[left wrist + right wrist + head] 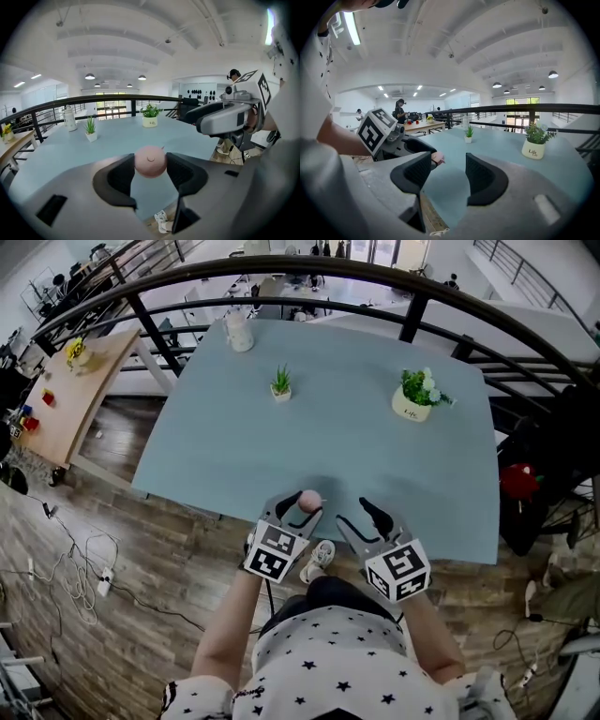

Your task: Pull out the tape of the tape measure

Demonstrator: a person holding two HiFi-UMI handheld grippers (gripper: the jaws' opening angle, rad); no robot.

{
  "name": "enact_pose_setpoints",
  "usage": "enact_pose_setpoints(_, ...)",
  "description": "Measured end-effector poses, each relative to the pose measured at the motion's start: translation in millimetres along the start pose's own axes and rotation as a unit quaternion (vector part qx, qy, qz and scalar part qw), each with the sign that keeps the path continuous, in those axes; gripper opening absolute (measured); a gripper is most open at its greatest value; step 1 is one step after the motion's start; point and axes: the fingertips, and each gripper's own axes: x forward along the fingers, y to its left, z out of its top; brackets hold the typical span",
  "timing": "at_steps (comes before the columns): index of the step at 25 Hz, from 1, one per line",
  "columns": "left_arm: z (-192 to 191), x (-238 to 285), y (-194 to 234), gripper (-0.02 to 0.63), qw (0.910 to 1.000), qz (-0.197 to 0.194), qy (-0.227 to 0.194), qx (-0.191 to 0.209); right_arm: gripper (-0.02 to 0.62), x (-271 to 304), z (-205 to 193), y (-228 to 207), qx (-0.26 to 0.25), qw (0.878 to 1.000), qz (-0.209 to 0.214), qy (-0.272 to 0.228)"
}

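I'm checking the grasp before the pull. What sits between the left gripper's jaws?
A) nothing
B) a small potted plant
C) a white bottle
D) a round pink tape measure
D: in the left gripper view the pink tape measure sits gripped between the two jaws of the left gripper, which press on either side of it.

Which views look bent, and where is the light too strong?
Both gripper views: strong fisheye bend, dark corners. Right gripper view: the strip lamp is blown out. Left gripper view: the tape measure between the jaws is sharp. Head view: milder bend, table evenly lit.
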Motion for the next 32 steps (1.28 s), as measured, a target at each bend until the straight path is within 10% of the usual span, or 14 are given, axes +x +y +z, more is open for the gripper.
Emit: enact_pose_setpoints(32,14,-98,-116,0.212,0.9965,-0.037,-0.048,0.057,0.046,-72,-14,92,-0.245,0.967,0.071,0.013)
